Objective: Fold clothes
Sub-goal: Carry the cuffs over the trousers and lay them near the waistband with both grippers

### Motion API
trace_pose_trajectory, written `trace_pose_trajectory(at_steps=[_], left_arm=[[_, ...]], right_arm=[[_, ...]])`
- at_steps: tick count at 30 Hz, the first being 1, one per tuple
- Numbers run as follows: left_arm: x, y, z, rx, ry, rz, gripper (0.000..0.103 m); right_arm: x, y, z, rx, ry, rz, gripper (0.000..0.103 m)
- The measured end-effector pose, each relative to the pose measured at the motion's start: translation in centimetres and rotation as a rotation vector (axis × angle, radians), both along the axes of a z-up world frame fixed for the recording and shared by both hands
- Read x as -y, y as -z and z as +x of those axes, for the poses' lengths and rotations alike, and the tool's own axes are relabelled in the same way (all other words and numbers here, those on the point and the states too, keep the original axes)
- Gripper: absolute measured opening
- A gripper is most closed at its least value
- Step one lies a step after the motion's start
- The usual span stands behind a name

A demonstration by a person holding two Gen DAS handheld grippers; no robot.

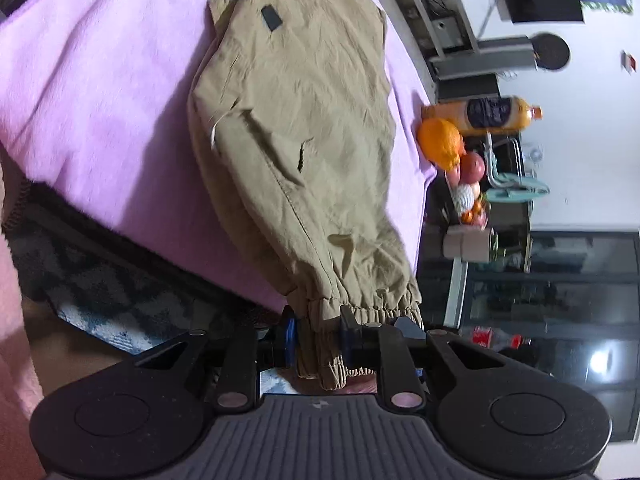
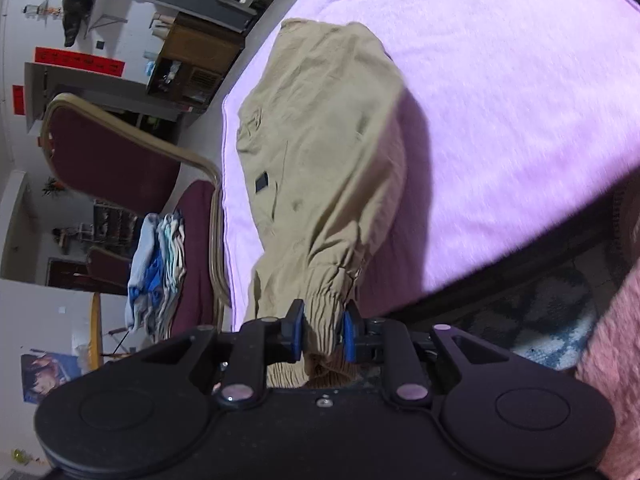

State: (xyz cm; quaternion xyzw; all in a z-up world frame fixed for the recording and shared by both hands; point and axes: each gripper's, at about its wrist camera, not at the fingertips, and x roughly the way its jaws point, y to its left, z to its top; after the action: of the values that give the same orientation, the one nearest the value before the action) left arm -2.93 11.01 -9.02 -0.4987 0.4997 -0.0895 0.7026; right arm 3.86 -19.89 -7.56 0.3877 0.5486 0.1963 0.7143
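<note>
Both grippers were clenched on the elastic ankle cuffs of one pair of khaki trousers point(image 1: 304, 128): the left gripper point(image 1: 318, 338) pinched one gathered cuff between its blue pads, and the right gripper point(image 2: 322, 330) pinched the other cuff in the same way, cloth bunching out below the jaws in each view.

Largest in both views was the pink blanket point(image 1: 100, 92), a plush cover spread over the work surface. On it lay the trousers, waist end resting far from the cameras, the legs rising off the blanket toward the grippers so that the cuffed ends hung clear of the surface. A small dark label point(image 1: 271, 20) sat on the fabric near the waist.

Beside the surface, in the right wrist view, stood a maroon chair point(image 2: 116, 160) with a pale frame, a stack of folded clothes point(image 2: 160, 268) on its seat. A patterned rug point(image 1: 112, 304) covered the floor below the near edge.

Smaller items stood beyond the far edge in the left wrist view: an orange drink bottle point(image 1: 484, 114), a heap of fruit point(image 1: 452, 148) just beside it, and a red-labelled bottle point(image 1: 496, 338) further off.
</note>
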Motion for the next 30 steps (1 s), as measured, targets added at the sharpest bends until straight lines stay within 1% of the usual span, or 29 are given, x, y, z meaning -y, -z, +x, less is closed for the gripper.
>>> trace_pose_trajectory(at_steps=[3, 6, 7, 8, 9, 11, 12, 13, 14, 15, 16, 17, 18, 19, 20, 21, 22, 23, 25, 27, 28, 30], left_arm=[[-0.8, -1.4, 0.9, 0.011, -0.025, -0.002, 0.020], [-1.3, -2.7, 3.0, 0.044, -0.042, 0.040, 0.025], [-1.4, -3.3, 3.8, 0.065, -0.043, 0.070, 0.031], [-1.4, -4.0, 4.6, 0.097, -0.027, 0.122, 0.037], [-1.4, -4.8, 5.5, 0.129, -0.010, 0.175, 0.037], [-1.2, -6.1, 7.3, 0.198, 0.037, 0.289, 0.045], [-1.0, -6.8, 8.2, 0.235, 0.067, 0.351, 0.045], [-1.0, -7.5, 8.7, 0.268, 0.084, 0.409, 0.045], [-1.1, -8.2, 9.2, 0.300, 0.101, 0.465, 0.045], [-1.1, -9.0, 9.2, 0.334, 0.103, 0.519, 0.045], [-1.5, -9.7, 9.0, 0.376, 0.096, 0.537, 0.046], [-1.9, -10.3, 8.8, 0.419, 0.087, 0.553, 0.051], [-2.3, -11.0, 8.6, 0.461, 0.079, 0.569, 0.056], [-3.1, -11.0, 8.7, 0.481, 0.050, 0.581, 0.064], [-4.0, -11.0, 8.7, 0.499, 0.019, 0.592, 0.068], [-4.8, -11.1, 8.7, 0.518, -0.012, 0.604, 0.070], [-5.6, -10.5, 9.3, 0.493, -0.034, 0.627, 0.071], [-6.3, -9.6, 10.0, 0.450, -0.049, 0.645, 0.071], [-7.5, -6.9, 12.1, 0.349, -0.060, 0.648, 0.072], [-8.7, -3.9, 14.3, 0.235, -0.071, 0.637, 0.071], [-9.5, -2.7, 15.3, 0.167, -0.090, 0.628, 0.067], [-10.8, -1.3, 17.1, 0.094, -0.123, 0.618, 0.067]], right_arm=[[-0.6, -1.2, 1.5, 0.021, 0.009, -0.002, 0.022], [-0.9, -2.0, 3.5, 0.044, 0.018, -0.011, 0.023], [-1.1, -2.2, 4.3, 0.049, 0.023, -0.007, 0.023], [-1.3, -2.4, 5.1, 0.057, 0.028, -0.007, 0.023], [-1.6, -2.6, 6.0, 0.067, 0.034, -0.009, 0.023], [-2.4, -3.0, 8.1, 0.094, 0.046, -0.015, 0.025], [-2.9, -3.2, 9.5, 0.110, 0.049, -0.019, 0.027], [-3.5, -3.3, 10.9, 0.128, 0.051, -0.022, 0.033], [-4.0, -3.5, 12.2, 0.143, 0.045, -0.032, 0.042], [-4.5, -3.8, 13.5, 0.157, 0.033, -0.046, 0.048], [-5.0, -4.0, 14.7, 0.171, 0.022, -0.060, 0.057], [-5.2, -4.5, 15.7, 0.190, 0.013, -0.069, 0.062], [-5.3, -5.1, 16.2, 0.218, 0.000, -0.072, 0.065], [-5.3, -5.7, 16.6, 0.250, -0.017, -0.076, 0.070], [-5.2, -6.2, 16.9, 0.285, -0.031, -0.087, 0.073], [-4.9, -6.6, 17.2, 0.315, -0.037, -0.108, 0.073], [-4.6, -6.8, 17.5, 0.340, -0.038, -0.132, 0.076], [-4.3, -6.7, 18.0, 0.357, -0.036, -0.152, 0.077], [-3.2, -5.5, 19.1, 0.353, -0.008, -0.170, 0.077], [-1.9, -3.4, 20.5, 0.328, 0.023, -0.141, 0.077], [-1.4, -2.2, 21.3, 0.312, 0.032, -0.136, 0.077], [-0.9, 0.4, 22.9, 0.277, 0.036, -0.144, 0.074]])
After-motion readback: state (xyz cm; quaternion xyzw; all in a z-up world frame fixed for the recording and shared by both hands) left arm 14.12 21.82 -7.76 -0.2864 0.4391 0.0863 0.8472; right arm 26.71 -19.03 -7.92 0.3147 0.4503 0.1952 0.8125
